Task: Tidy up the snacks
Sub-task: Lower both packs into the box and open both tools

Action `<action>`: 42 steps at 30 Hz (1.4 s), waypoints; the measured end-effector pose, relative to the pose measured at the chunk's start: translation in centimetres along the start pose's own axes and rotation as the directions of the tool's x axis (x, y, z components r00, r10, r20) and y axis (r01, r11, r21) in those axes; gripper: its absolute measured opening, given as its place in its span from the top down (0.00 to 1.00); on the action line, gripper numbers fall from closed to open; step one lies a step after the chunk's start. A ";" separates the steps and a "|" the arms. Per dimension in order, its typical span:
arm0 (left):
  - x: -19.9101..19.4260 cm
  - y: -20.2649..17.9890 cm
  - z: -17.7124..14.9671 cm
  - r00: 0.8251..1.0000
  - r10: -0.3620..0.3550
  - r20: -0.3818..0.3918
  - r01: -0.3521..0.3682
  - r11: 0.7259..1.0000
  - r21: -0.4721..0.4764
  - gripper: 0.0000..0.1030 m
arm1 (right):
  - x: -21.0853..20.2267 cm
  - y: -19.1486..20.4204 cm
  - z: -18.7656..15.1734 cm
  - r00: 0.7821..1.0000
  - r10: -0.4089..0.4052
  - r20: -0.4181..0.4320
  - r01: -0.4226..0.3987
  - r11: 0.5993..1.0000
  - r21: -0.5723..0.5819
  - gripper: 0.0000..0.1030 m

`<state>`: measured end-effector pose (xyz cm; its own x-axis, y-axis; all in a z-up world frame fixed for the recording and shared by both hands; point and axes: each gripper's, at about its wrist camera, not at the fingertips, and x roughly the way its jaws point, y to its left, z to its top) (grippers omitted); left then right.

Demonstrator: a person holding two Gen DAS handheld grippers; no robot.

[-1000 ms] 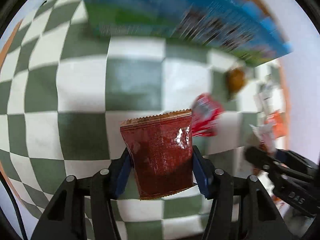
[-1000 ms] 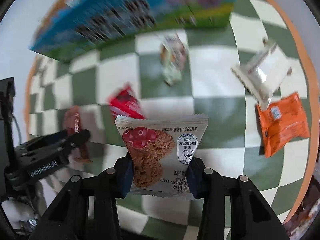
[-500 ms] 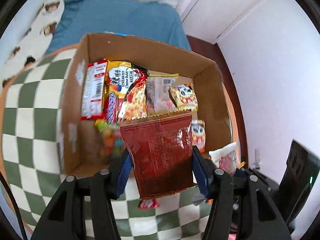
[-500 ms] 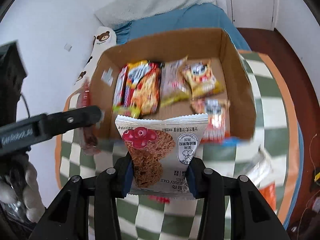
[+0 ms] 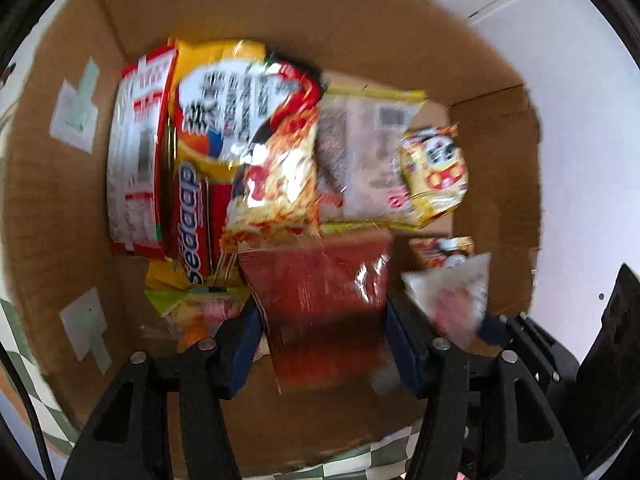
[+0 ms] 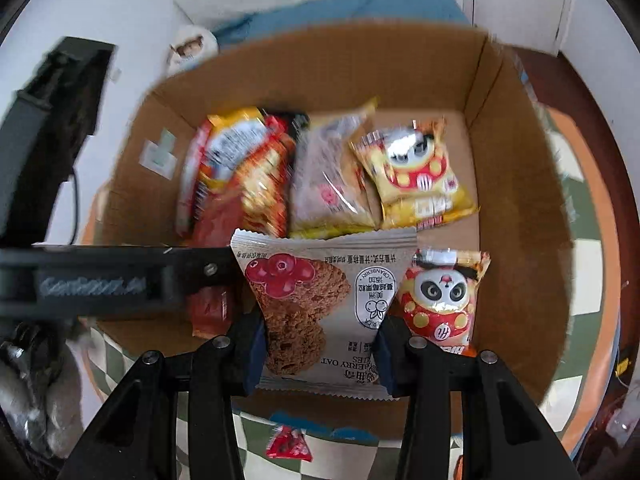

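Note:
A dark red snack packet (image 5: 320, 304) sits between the blue pads of my left gripper (image 5: 324, 340), smeared by motion. The jaws are opening, with the pads still against its edges. My right gripper (image 6: 320, 344) pinches a white cranberry oat cookie packet (image 6: 316, 300) at its waist while its jaws open too. Both packets hang inside the open cardboard box (image 5: 60, 200), near its front wall. The left gripper's finger (image 6: 120, 276) crosses the right wrist view, and the cookie packet (image 5: 452, 300) shows at the right of the left wrist view.
Several packets lie in the box (image 6: 520, 240): noodle packs (image 5: 248, 132), a yellow packet (image 5: 436, 172) and a panda packet (image 6: 440, 300). A small red packet (image 6: 288, 446) lies on the checkered cloth (image 6: 584, 276) in front. A black device (image 6: 52, 120) stands at the left.
Both grippers carried their packets from above the checkered cloth over the box's front wall. The box now fills both views.

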<state>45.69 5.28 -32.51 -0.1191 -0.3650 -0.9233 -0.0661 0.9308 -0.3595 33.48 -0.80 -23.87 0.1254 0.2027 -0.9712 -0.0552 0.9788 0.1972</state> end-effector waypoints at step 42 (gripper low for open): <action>-12.3 -3.0 -15.0 0.802 0.208 0.560 -0.298 0.952 0.072 0.12 | -15.7 0.3 -9.1 0.888 -0.231 0.397 0.245 0.969 0.017 0.05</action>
<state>32.45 6.67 -18.01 0.4455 -0.0885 -0.8909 0.0436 0.9961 -0.0771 22.52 -3.99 -9.81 0.5177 -0.0348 -0.8549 -0.0057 0.9990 -0.0441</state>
